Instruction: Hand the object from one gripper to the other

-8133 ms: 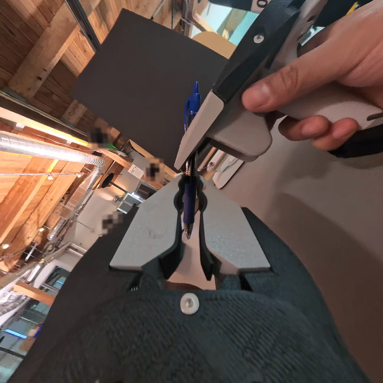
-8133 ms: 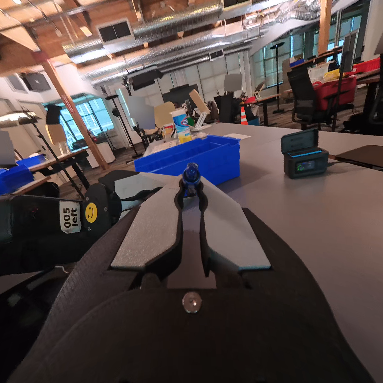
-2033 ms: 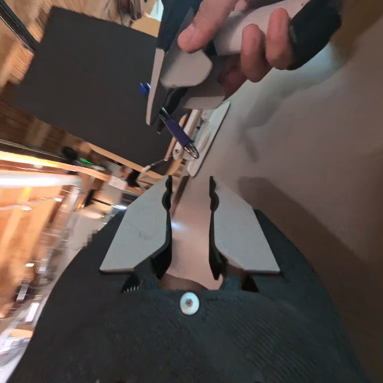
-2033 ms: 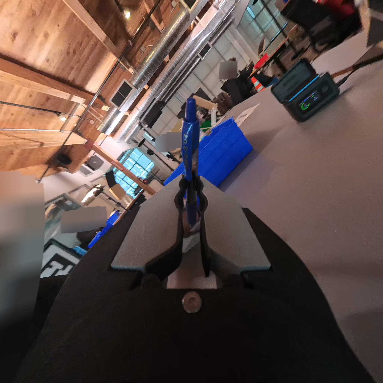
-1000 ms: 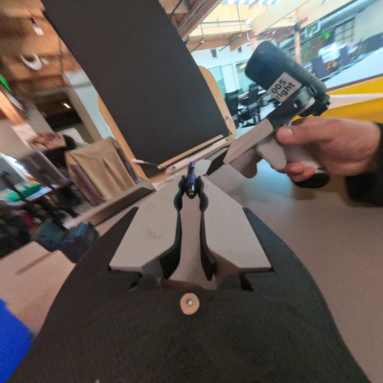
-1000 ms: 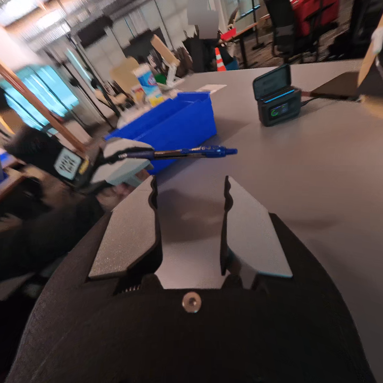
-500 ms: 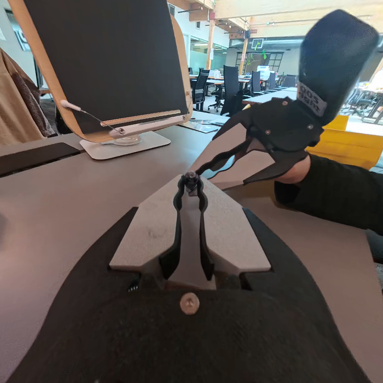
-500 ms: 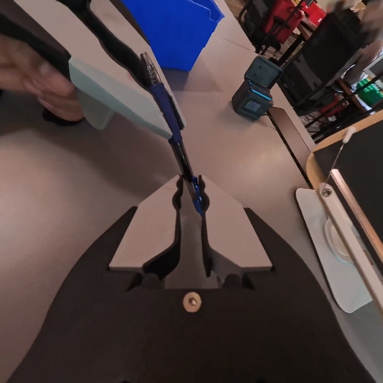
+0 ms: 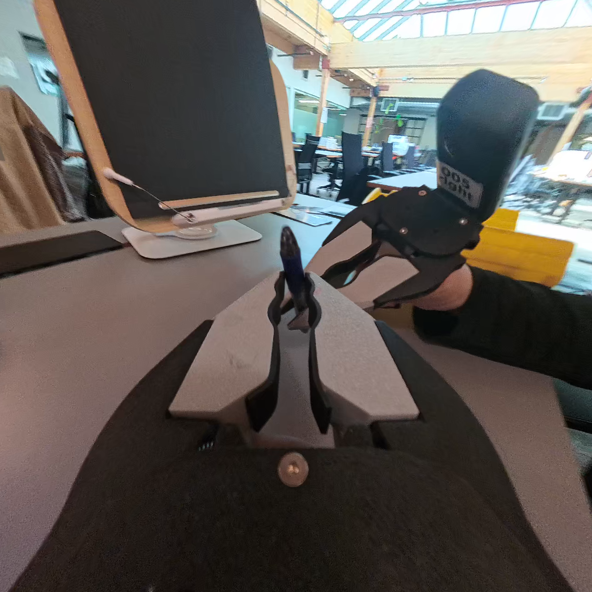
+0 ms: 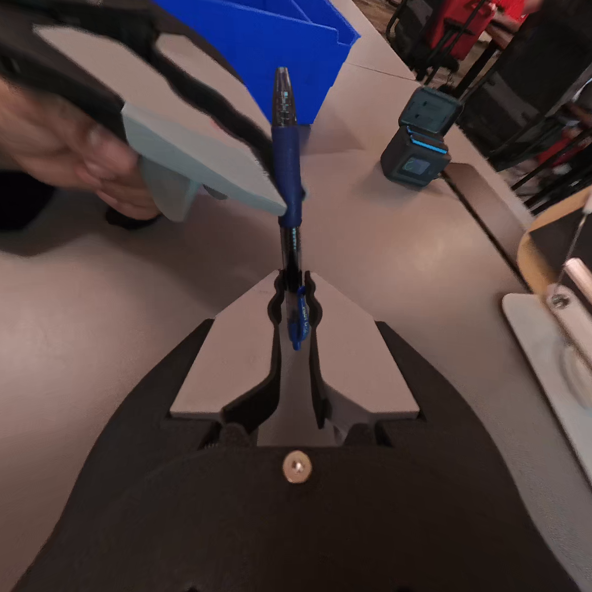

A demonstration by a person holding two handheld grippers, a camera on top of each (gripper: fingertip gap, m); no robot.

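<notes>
grey tabletop (image 10: 400,250) spreads under both tools, with a black board on a wooden stand (image 9: 173,105) at its far side and a blue bin (image 10: 272,35) beyond. smaller, a dark case (image 10: 419,147) sits near the bin. left gripper (image 9: 294,299) is clamped on the pen's (image 10: 288,166) blue grip, and right gripper (image 10: 293,299) is closed on its clip end, so the pen spans between them above the table.

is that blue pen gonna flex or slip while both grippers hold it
The pen spans both grips in a straight line, so it is probably stiff. Its rubbery-looking sleeve sits in the left hand-held gripper, likely secure. The right hand-held gripper pinches the smooth clip end, which may slip.
</notes>
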